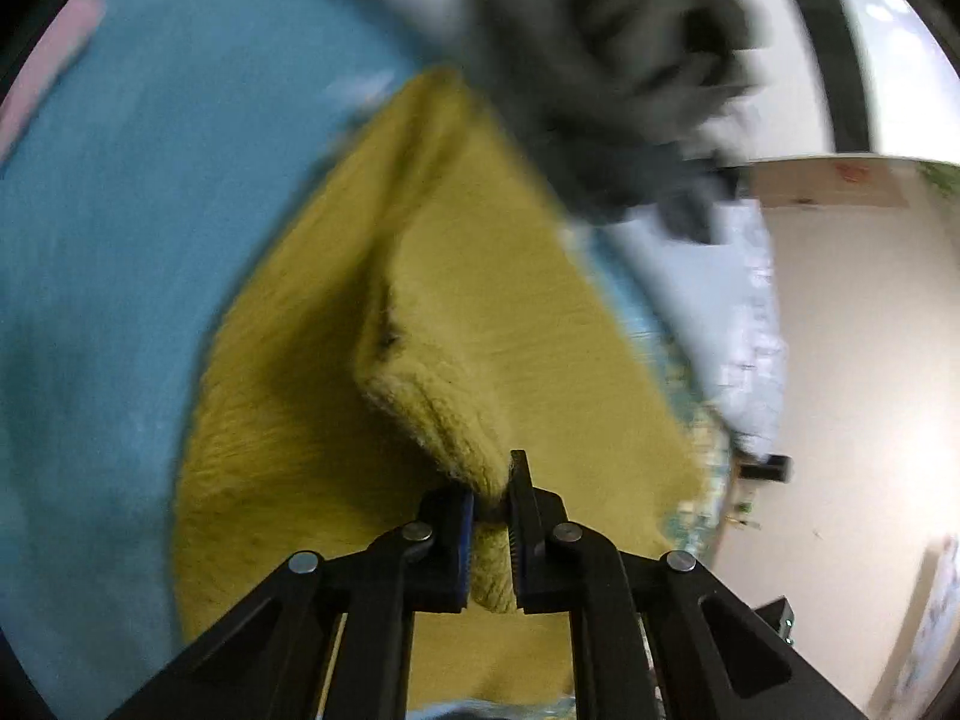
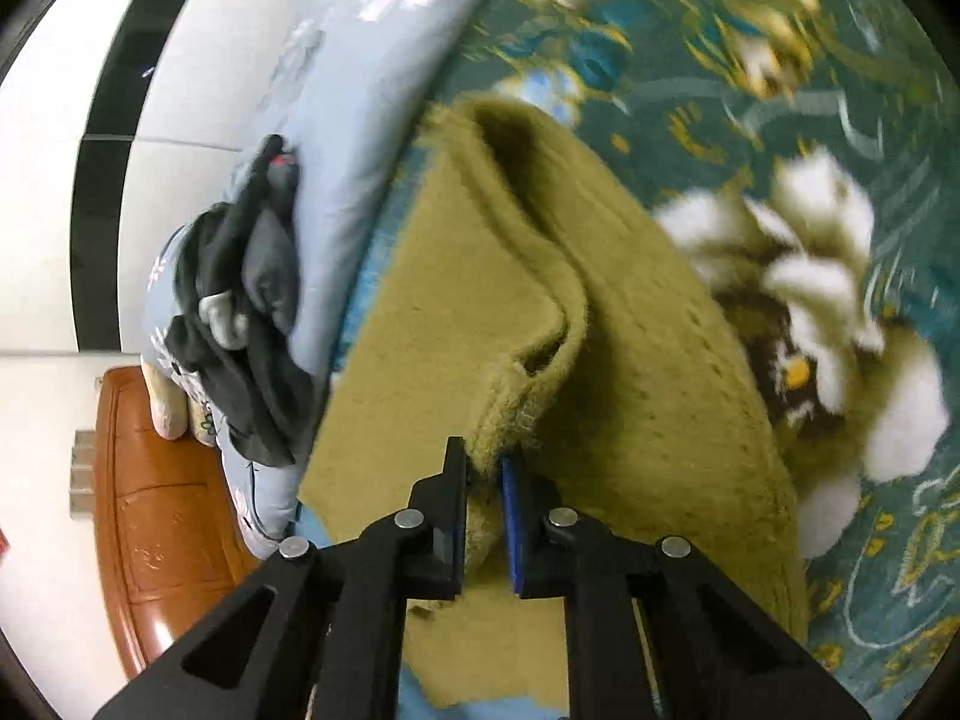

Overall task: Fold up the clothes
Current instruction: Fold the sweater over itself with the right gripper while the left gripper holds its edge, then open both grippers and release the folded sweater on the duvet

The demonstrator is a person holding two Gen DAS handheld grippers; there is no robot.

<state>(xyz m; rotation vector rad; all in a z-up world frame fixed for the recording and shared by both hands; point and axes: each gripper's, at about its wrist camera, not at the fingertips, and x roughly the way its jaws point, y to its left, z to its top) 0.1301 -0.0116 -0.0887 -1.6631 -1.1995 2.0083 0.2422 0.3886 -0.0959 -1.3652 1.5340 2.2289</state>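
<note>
Over the bed (image 2: 870, 540), yellow-green sweater (image 1: 480, 312) half folded, lifted edge pinched in closed jaws of left gripper (image 1: 492, 498) and right gripper (image 2: 483, 480); fold still to lay down.

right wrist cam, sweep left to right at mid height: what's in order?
White wall → pile of dark grey clothes → pale blue floral pillow → fuzzy mustard-yellow knit garment, pinched in the right gripper → teal bedspread with white flowers.
</note>
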